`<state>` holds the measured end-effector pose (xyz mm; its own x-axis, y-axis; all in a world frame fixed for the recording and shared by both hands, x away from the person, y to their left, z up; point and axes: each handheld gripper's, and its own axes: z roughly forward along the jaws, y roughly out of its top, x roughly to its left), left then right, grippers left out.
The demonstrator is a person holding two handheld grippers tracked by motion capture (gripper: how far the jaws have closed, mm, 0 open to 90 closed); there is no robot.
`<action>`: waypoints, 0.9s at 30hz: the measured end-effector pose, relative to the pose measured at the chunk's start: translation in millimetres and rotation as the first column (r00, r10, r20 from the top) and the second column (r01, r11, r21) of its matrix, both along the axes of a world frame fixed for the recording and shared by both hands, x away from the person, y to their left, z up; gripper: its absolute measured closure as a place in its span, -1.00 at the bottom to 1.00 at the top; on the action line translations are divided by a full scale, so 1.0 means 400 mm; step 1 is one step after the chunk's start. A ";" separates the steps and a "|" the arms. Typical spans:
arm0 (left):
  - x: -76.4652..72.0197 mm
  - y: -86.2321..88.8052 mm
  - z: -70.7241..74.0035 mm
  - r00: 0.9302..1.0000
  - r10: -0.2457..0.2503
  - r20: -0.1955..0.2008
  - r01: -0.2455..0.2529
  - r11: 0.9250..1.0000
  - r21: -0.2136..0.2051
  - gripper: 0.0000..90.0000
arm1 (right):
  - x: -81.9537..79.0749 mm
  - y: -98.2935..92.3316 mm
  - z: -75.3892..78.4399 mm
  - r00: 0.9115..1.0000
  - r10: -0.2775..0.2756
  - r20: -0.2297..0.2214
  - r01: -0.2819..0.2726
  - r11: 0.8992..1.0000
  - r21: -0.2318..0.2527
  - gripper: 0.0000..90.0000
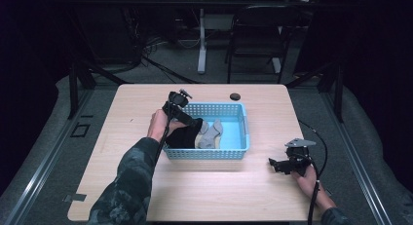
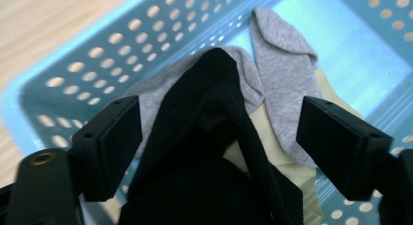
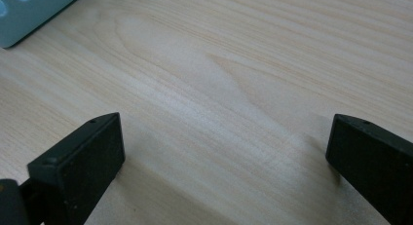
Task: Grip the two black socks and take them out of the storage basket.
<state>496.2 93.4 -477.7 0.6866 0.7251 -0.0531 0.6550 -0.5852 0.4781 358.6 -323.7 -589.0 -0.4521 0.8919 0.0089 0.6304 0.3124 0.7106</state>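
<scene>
A light blue perforated basket (image 1: 207, 154) stands in the middle of the wooden table (image 1: 146, 191). Inside it lie a black sock (image 1: 184, 136), a grey sock (image 1: 212, 131) and a pale beige one (image 2: 275, 154). My left gripper (image 1: 194, 122) reaches down into the basket's left half. In the left gripper view its jaws (image 2: 219, 137) stand wide on either side of the bunched black sock (image 2: 214, 157), with gaps to both pads. The grey sock (image 2: 285, 69) lies beyond, against the basket wall (image 2: 97, 49). My right gripper (image 1: 275, 164) rests at the table's right front, open (image 3: 219, 157) over bare wood.
A small dark round object (image 1: 235, 95) lies on the table behind the basket. A corner of the basket (image 3: 29, 15) shows at the top left of the right gripper view. Beyond the table stand a dark chair (image 1: 258, 35) and a white table leg (image 1: 201, 45).
</scene>
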 end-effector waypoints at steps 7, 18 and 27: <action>0.026 0.005 -0.039 0.997 0.025 -0.069 -0.023 0.999 0.029 -0.21 | 0.000 0.000 0.000 1.000 0.000 0.001 0.000 1.000 -0.004 -1.00; 0.003 -0.019 -0.024 0.998 -0.054 -0.035 0.056 0.997 0.061 0.83 | 0.000 0.000 0.000 1.000 0.000 0.000 0.000 1.000 -0.003 -1.00; -0.011 -0.014 0.017 0.996 -0.086 0.021 0.085 0.996 0.030 0.90 | 0.000 0.000 0.000 1.000 0.001 0.000 -0.001 1.000 -0.001 -1.00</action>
<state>492.0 87.7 -470.9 0.7470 0.6646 -0.0170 0.5913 -0.6526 0.4737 358.6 -323.8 -589.0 -0.4529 0.8915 0.0084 0.6303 0.3135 0.7103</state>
